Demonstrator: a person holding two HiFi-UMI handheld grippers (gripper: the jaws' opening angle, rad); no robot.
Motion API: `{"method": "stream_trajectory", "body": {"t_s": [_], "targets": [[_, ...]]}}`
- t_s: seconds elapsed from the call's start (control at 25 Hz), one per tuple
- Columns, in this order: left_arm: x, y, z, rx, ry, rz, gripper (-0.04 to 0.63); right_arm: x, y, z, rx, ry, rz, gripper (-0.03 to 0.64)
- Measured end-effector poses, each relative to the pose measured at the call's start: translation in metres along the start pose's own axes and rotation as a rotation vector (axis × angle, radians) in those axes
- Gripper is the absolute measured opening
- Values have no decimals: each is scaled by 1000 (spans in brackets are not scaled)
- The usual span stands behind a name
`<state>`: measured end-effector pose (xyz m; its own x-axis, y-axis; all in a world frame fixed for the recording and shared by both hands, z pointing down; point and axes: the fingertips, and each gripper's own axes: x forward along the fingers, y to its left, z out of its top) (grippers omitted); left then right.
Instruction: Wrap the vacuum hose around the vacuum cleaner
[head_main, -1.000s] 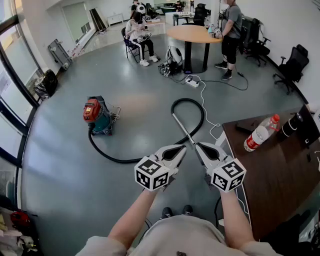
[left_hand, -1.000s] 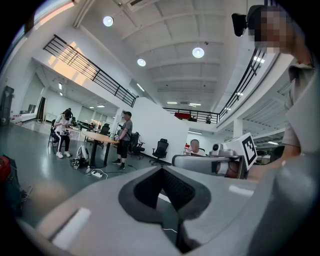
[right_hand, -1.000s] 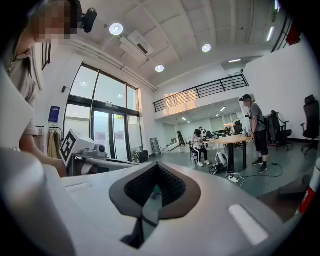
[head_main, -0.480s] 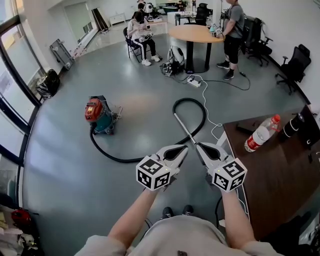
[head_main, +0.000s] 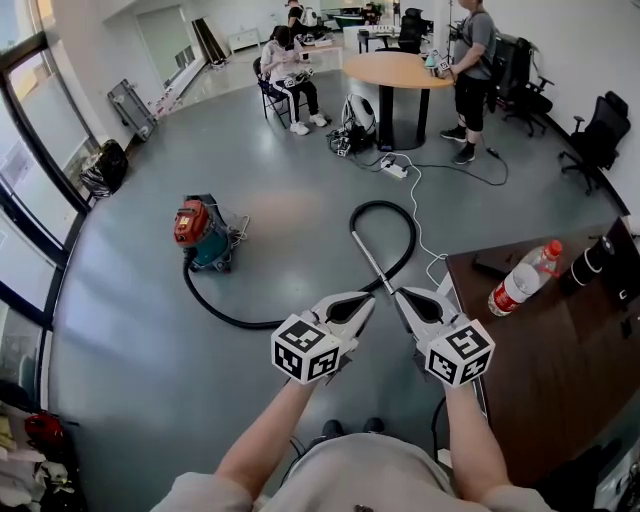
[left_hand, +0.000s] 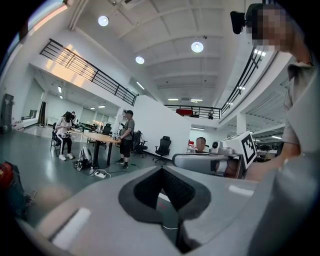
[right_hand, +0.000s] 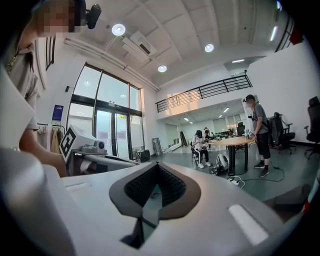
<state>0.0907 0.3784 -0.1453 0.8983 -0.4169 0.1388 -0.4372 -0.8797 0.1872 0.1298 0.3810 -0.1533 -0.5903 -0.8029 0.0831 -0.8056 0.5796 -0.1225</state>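
The vacuum cleaner (head_main: 200, 232), red on top with a teal body, stands on the grey floor at the left of the head view. Its black hose (head_main: 225, 312) runs from the base, curves along the floor towards me, then loops round at the middle (head_main: 404, 238). A metal wand (head_main: 368, 260) lies across the loop. My left gripper (head_main: 366, 298) and right gripper (head_main: 399, 293) hang side by side at waist height above the near end of the hose, apart from it. Both are shut and hold nothing, as the left gripper (left_hand: 161, 170) and right gripper (right_hand: 157, 165) also show in their own views.
A dark brown table (head_main: 560, 350) at my right carries a plastic bottle (head_main: 520, 280), a black flask (head_main: 590, 262) and a phone (head_main: 495, 262). Further off are a round table (head_main: 400, 68), people seated and standing, office chairs (head_main: 598, 135), a power strip (head_main: 392, 168) with cables, and windows at left.
The view has shifted slightly forward: the vacuum cleaner and hose loop sit a little lower in the picture. Both grippers keep the same pose, shut and empty.
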Motion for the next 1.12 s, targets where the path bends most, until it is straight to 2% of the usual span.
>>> {"method": "stream_trajectory", "body": {"t_s": [0.32, 0.6, 0.84, 1.12], "targets": [[31, 14, 8, 31, 6, 42, 0, 0, -38, 4, -20, -13, 6, 23], [58, 50, 10, 31, 21, 31, 0, 29, -70, 2, -15, -5, -7, 23], [81, 111, 3, 28, 25, 0, 0, 81, -100, -10, -21, 26, -37, 23], [106, 225, -9, -18, 40, -34, 0, 183, -144, -28, 1, 98, -84, 23]]}}
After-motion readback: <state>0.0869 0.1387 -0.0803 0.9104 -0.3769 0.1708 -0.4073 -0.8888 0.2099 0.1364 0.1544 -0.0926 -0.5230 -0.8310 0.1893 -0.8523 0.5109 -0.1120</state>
